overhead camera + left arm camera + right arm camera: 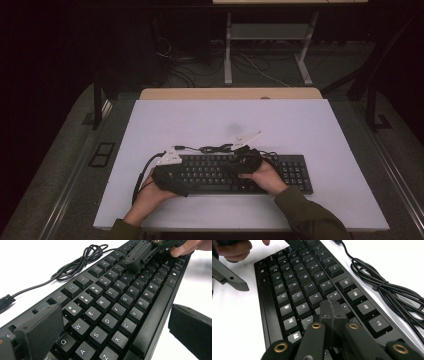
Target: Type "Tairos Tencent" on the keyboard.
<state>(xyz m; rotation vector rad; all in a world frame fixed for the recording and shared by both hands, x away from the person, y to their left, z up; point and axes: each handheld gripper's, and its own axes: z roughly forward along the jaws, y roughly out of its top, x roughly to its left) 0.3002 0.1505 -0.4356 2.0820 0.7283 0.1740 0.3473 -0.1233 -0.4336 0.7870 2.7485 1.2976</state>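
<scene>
My left gripper (pixel 110 327) gapes astride the keyboard (pixel 117 302): rigid, light, slick; grip its edges. My right gripper (pixel 333 312), closed, presses keys.

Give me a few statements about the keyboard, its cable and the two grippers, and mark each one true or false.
1. The right gripper has its fingers pressed together over the keyboard. True.
2. The left gripper is shut. False: its fingers stand wide apart, straddling the keyboard's end.
3. The cable lies bundled on the white table behind the keyboard. True.
4. The keyboard is white. False: it is black.
</scene>
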